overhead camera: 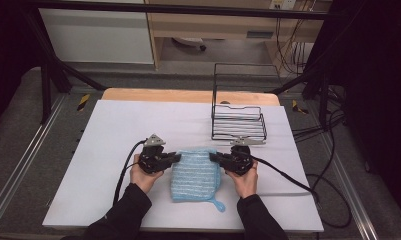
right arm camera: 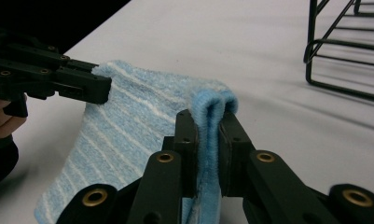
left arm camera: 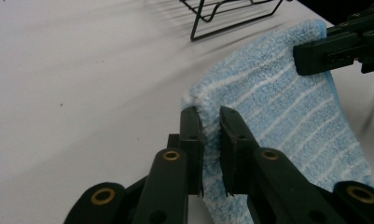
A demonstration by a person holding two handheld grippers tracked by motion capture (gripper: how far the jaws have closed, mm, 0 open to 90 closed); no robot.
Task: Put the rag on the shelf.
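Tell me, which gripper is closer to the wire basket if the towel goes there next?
Right, probably. The right gripper pinches the towel at the corner just in front of the wire basket. The left gripper holds the other far corner, farther away.

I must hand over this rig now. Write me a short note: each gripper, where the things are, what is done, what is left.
Left gripper: shut on the blue towel, at its far left corner.
Right gripper: shut on the blue towel, at its far right corner, where the edge bunches between the fingers.
The towel lies on the white table cover, in front of the person, loop tag toward the near edge. The black wire rack stands behind it, empty.
Done: both far corners are gripped.
Left, most likely: lift the towel and fold it or take it to the rack; nothing is placed there yet.
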